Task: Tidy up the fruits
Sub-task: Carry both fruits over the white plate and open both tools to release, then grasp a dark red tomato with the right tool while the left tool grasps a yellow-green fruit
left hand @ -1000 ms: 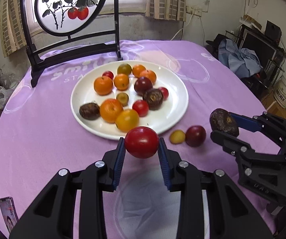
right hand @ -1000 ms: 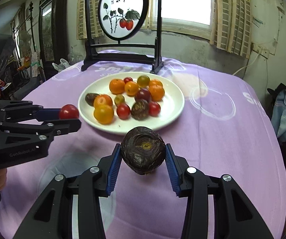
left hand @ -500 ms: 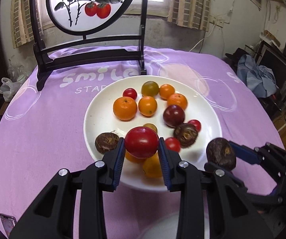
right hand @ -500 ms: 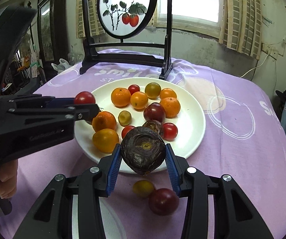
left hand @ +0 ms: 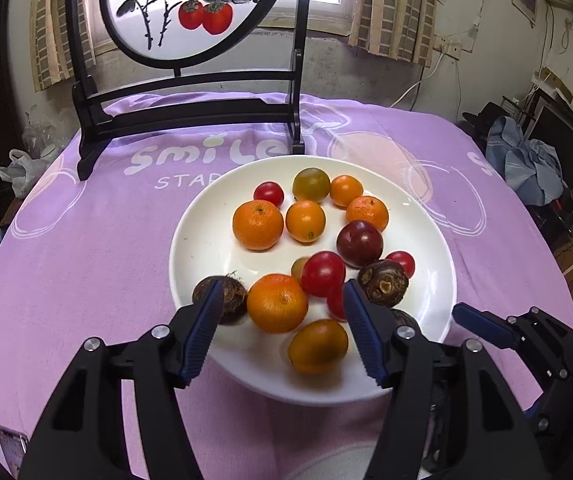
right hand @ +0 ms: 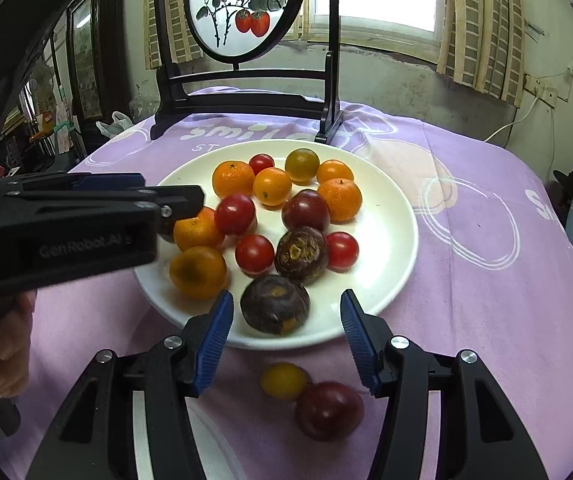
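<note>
Right gripper (right hand: 284, 322): fingers just parted, clear of the dark fruit (right hand: 275, 309) resting on the white plate (right hand: 390, 248). Left gripper (left hand: 280, 306): fingers likewise just parted, red tomato (left hand: 323, 273) released among the oranges. Yellow fruit (right hand: 283, 380) and plum (right hand: 328, 410) on the bench, touching.

Right gripper (right hand: 284, 320) at 6 o'clock, jaws just been opening, pads clear of dark purple fruit (right hand: 275, 304) lying between them on near rim of white plate (right hand: 390, 240). Left gripper (right hand: 190, 200) enters from 9 o'clock over plate; red tomato (right hand: 235, 214) just beside tip. Yellow fruit (right hand: 283, 380) and dark plum (right hand: 329, 410) on purple cloth (right hand: 466, 300), touching.
</note>
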A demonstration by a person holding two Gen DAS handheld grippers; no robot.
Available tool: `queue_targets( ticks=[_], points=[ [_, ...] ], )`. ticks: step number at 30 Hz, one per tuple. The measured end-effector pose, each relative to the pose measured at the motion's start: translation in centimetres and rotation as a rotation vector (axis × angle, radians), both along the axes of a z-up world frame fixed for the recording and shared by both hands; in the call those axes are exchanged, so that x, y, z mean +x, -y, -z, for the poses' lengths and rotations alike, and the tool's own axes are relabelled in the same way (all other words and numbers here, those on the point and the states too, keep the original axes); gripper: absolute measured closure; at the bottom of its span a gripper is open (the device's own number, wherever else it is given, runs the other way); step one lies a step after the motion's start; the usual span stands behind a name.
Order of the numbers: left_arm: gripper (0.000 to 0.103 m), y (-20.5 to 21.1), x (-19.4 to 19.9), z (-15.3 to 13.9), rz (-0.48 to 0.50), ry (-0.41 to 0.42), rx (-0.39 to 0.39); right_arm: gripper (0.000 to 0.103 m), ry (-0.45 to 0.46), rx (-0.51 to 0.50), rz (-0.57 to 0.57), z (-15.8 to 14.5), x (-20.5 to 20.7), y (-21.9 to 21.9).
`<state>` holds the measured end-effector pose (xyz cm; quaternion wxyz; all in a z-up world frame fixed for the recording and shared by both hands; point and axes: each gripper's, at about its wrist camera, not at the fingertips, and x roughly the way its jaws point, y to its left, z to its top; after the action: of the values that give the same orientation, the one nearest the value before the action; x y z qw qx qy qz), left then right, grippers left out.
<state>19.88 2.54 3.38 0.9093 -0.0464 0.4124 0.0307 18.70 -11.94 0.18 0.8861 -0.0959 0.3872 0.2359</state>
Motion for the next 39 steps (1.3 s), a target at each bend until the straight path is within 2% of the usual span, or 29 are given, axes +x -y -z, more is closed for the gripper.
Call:
queue_targets(
  ticks=[13,22,29,34,37,38,39],
  points=[
    [0.033,1.8,-5.7,0.4,0.03,0.002,-0.024,0.047,-0.016,-0.017,0.037,0.3,-3.3,5.3],
    [0.033,3.2,-7.6,1.1,0.07,-0.012,-0.018,0.046,-0.05,-0.052,0.018,2.2,-4.5,5.1],
    [0.032,3.7,-8.1,2.6,0.096,-0.043,-0.017,0.046,-0.072,-0.084,0.011,3.6,-3.9,4.4],
    [0.032,3.6,-8.3,3.8,0.11,-0.073,0.013,0.048,-0.077,-0.108,0.0,4.4,-3.1,3.4],
    [0.032,3.3,-8.1,4.4,0.104,-0.088,0.015,0.056,-0.076,-0.102,-0.001,4.4,-2.4,2.9],
    [0.032,3.2,-8.1,4.6,0.101,-0.093,0.012,0.064,-0.068,-0.107,0.007,4.3,-2.2,2.7],
    [0.032,3.2,-8.0,4.7,0.1,-0.098,0.008,0.064,-0.065,-0.109,0.008,4.3,-2.1,2.7]
  ],
)
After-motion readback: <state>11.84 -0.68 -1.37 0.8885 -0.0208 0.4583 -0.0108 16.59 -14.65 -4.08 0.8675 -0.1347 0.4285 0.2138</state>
